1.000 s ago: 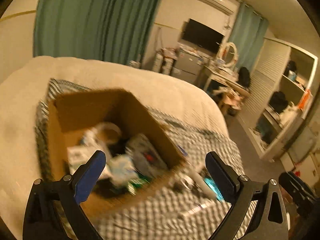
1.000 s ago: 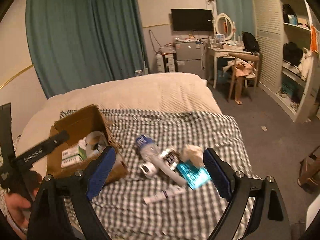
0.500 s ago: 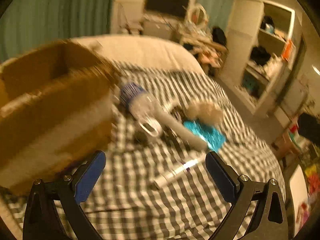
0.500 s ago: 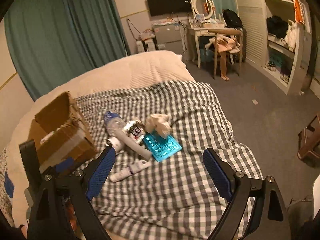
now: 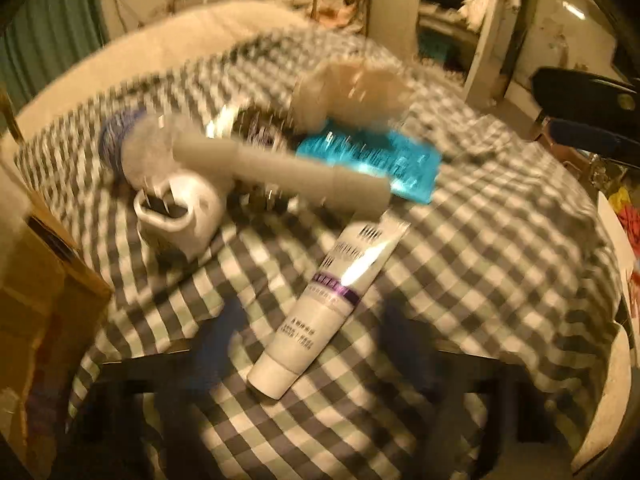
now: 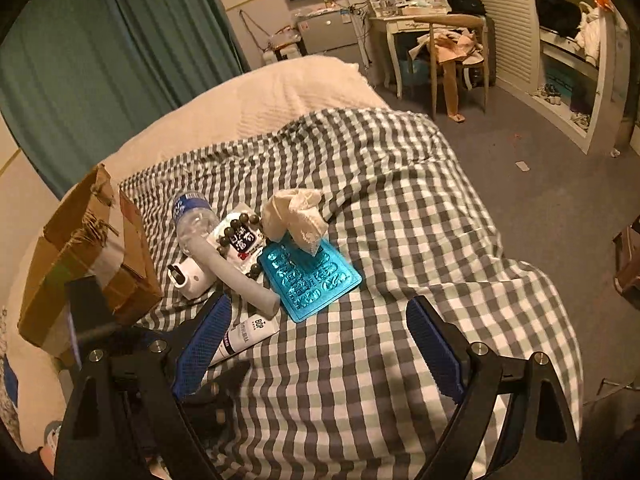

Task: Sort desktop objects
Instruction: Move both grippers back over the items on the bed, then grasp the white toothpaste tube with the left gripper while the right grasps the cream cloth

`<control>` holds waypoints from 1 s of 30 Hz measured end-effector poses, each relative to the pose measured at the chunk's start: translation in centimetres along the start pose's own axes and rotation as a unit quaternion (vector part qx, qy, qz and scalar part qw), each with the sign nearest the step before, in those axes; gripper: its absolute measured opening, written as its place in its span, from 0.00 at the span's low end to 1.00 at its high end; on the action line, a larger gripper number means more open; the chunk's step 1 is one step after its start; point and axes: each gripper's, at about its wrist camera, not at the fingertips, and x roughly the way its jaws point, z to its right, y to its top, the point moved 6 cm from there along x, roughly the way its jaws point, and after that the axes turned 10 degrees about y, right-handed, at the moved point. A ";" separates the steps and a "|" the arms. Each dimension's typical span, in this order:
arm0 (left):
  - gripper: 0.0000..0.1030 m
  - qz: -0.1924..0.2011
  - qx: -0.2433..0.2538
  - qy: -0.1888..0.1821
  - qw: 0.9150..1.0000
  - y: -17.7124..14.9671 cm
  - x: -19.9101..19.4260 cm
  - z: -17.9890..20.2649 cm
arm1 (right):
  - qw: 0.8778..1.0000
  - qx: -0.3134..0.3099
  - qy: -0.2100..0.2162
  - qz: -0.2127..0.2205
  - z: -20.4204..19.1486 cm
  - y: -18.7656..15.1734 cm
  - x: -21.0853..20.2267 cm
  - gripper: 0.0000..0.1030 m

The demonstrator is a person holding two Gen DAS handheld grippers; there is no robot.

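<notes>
Several items lie on the checked blanket (image 6: 400, 240): a white cream tube (image 5: 328, 308) (image 6: 248, 334), a grey cylinder (image 5: 280, 168) (image 6: 236, 276), a blue blister pack (image 5: 372, 156) (image 6: 308, 276), a small white device (image 5: 180, 212) (image 6: 190, 276), a water bottle (image 6: 192, 216), a bead packet (image 6: 240, 240) and a beige cloth (image 6: 296, 216). My left gripper (image 5: 308, 352) is blurred and open, low over the blanket with the cream tube's cap end between its fingers. My right gripper (image 6: 320, 350) hangs open and empty above the blanket's near part.
A cardboard box (image 6: 88, 256) (image 5: 48, 300) stands at the left edge of the bed, close to the left gripper. Beyond the bed are grey floor, a desk with a chair (image 6: 452, 44), open shelves (image 6: 568, 52) and teal curtains (image 6: 100, 52).
My left gripper swung from above the box to the right and down, close onto the white cream tube. The right gripper shifted toward the items, still open.
</notes>
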 end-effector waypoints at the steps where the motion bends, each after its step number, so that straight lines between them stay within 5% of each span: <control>1: 0.53 -0.004 -0.005 -0.006 1.000 -0.1 0.1 -0.2 | 1.000 -0.001 0.000 -0.003 0.0 0.0 0.4 0.87; 2: 0.45 -0.003 -0.009 -0.016 1.000 -0.1 0.0 -0.3 | 1.000 -0.002 0.000 -0.006 0.0 -0.1 0.7 0.87; 17: 0.30 0.024 -0.096 -0.062 0.993 0.5 -2.2 -2.6 | 1.000 0.015 -0.008 -0.001 0.2 1.0 3.7 0.87; 30: 0.29 0.030 -0.103 -0.078 0.991 1.2 -1.4 -2.6 | 0.997 -0.054 -0.046 -0.029 -0.6 4.6 10.3 0.84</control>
